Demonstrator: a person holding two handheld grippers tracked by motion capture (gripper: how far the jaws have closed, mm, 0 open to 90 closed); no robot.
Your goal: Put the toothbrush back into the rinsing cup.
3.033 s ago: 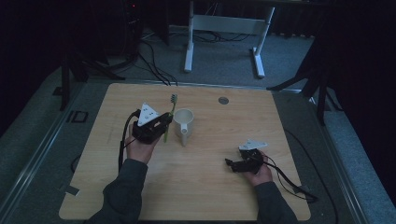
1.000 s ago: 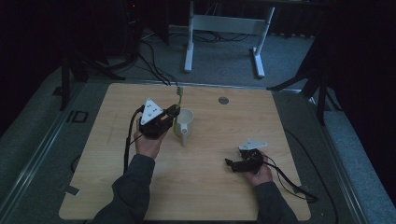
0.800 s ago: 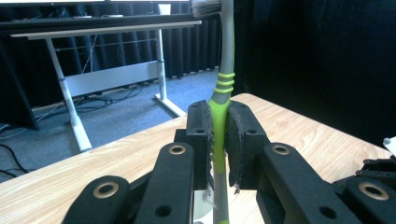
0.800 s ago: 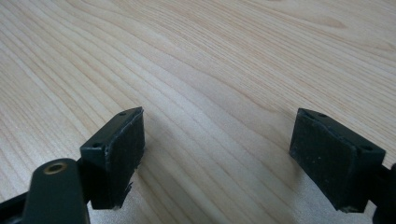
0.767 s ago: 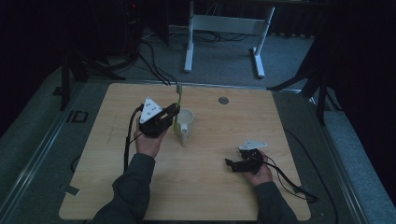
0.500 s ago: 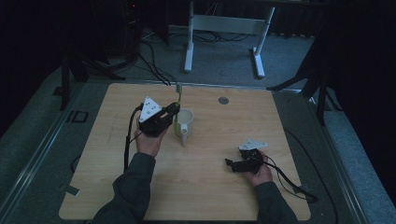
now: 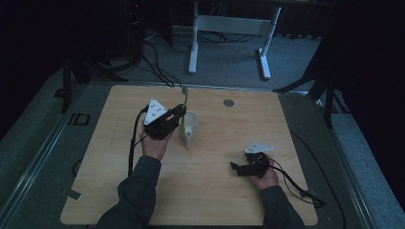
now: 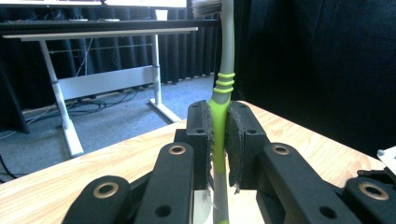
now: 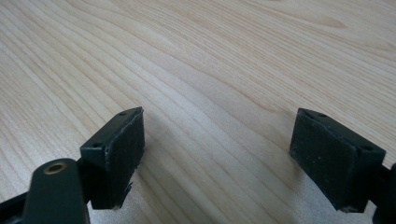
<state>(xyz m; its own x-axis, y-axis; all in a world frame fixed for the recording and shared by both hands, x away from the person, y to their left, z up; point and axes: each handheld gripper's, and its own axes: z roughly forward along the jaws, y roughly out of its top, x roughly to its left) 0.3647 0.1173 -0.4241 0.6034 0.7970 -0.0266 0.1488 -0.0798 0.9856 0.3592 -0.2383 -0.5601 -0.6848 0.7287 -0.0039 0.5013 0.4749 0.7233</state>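
While the left gripper (image 8: 218, 140) clamps a green toothbrush (image 8: 219, 107) upright over the white mug (image 7: 189, 125), the right gripper (image 9: 217, 154) sits wide open and empty at 5 o'clock on the table (image 7: 286, 119).

The person is wearing dark grey sleeves (image 7: 138, 191). Both tongs are showing black bodies: the left tongs (image 8: 218, 140) with brass-ringed screw holes and rough dark pads, the right tongs (image 7: 236, 167) carrying a grey three-cornered plate and trailing a black cable.
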